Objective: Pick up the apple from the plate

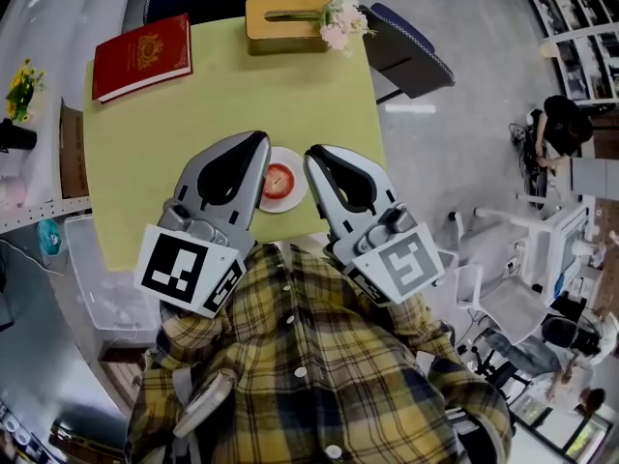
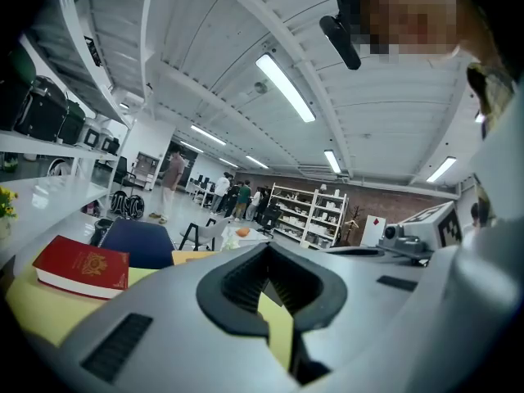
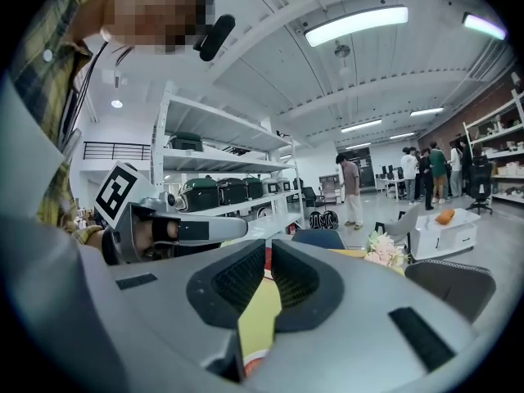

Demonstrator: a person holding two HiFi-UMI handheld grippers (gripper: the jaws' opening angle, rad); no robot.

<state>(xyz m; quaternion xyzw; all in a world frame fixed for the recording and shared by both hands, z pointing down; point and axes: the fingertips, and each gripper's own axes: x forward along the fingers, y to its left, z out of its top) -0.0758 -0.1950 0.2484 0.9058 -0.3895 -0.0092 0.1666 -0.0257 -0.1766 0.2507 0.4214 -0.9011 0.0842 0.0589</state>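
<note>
Two closed, empty grippers flank the apple on its plate.

Nearest the camera is the person's yellow plaid shirt (image 1: 290, 356). Just beyond it, the left gripper (image 1: 259, 143) and the right gripper (image 1: 314, 153) hover over the yellow-green table (image 1: 290, 95). Each has its jaw tips pressed together with nothing between them. The red apple (image 1: 279, 178) sits on a small white plate (image 1: 290, 202) between the two grippers, near the table's front edge. Farther off, a red book (image 1: 142, 56) lies at the left corner. A wooden tissue box (image 1: 280, 22) with pale flowers (image 1: 343, 19) beside it stands at the far edge.
</note>
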